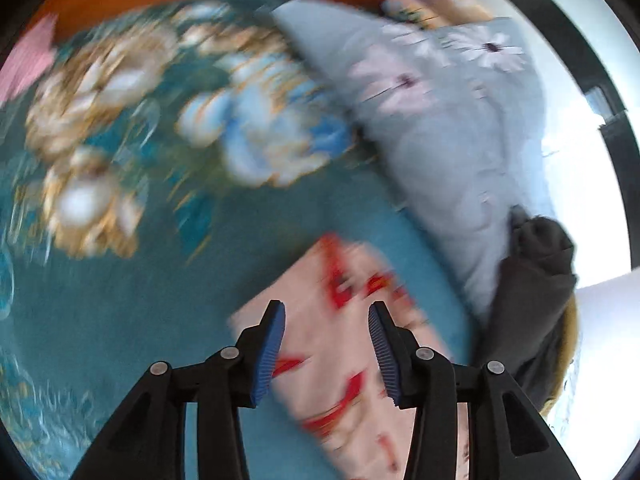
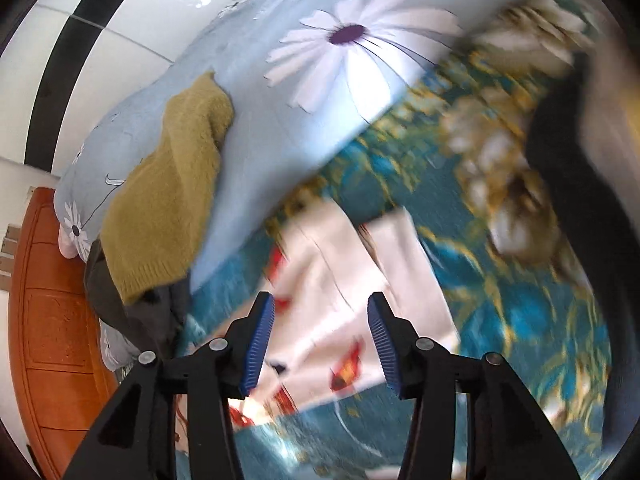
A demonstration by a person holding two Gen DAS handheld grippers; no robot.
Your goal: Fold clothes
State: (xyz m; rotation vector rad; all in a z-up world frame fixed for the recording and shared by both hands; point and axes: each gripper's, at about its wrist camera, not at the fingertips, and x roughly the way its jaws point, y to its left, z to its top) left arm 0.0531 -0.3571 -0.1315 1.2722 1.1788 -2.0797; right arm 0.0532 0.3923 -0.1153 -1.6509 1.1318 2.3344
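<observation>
A pale pink garment with red print (image 1: 340, 344) lies folded on the teal floral bedspread (image 1: 120, 280). My left gripper (image 1: 327, 350) hovers over it, jaws open, nothing pressed between the blue pads. In the right wrist view the same pink garment (image 2: 332, 280) lies under my right gripper (image 2: 321, 346), also open and apart from the cloth. Both views are blurred by motion.
A grey-blue daisy-print pillow (image 1: 448, 120) lies at the bed's edge, with a dark grey garment (image 1: 532, 288) against it. An olive knitted sweater (image 2: 172, 192) drapes over the pillow (image 2: 320, 60). An orange wooden headboard (image 2: 52, 320) and white wall (image 2: 100, 40) border the bed.
</observation>
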